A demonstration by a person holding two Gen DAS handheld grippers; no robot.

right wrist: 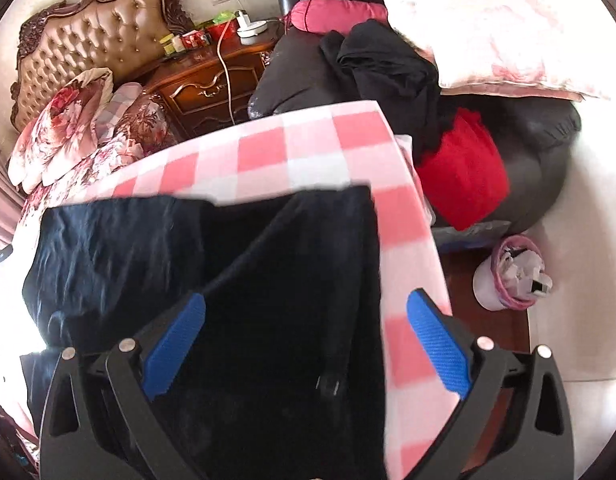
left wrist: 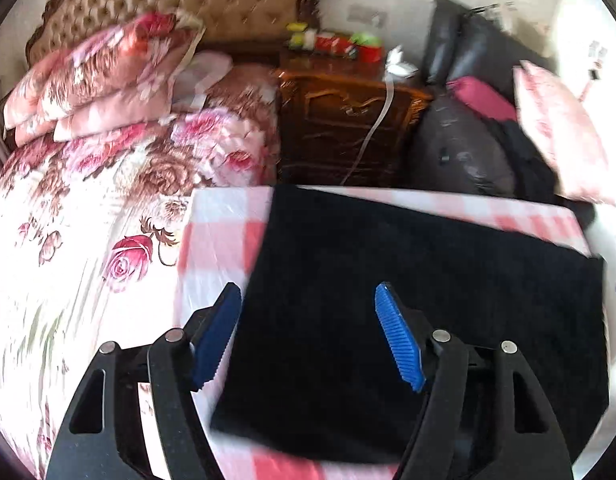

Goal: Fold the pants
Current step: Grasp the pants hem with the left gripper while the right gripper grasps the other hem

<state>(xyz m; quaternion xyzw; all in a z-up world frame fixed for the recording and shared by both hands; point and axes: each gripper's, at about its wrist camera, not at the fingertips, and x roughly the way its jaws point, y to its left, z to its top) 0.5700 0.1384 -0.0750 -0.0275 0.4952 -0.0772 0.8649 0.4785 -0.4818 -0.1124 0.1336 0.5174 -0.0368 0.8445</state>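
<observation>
Black pants (left wrist: 407,312) lie flat on a pink and white checked cloth (left wrist: 216,236). My left gripper (left wrist: 308,292) is open above the pants' left edge, its left finger over the cloth and its right finger over the fabric, holding nothing. In the right wrist view the pants (right wrist: 244,280) lie folded, with a creased layer at the left and a flat layer by the right edge. My right gripper (right wrist: 308,300) is open above their right edge, the right finger over the checked cloth (right wrist: 308,148). It holds nothing.
A floral bed (left wrist: 68,220) with stacked quilts (left wrist: 100,80) is at the left. A wooden nightstand (left wrist: 339,128) and a black leather chair (right wrist: 387,64) with clothes, a red garment (right wrist: 463,168) and a pink pillow (right wrist: 479,28) stand behind the table. A small bin (right wrist: 511,276) stands on the floor at right.
</observation>
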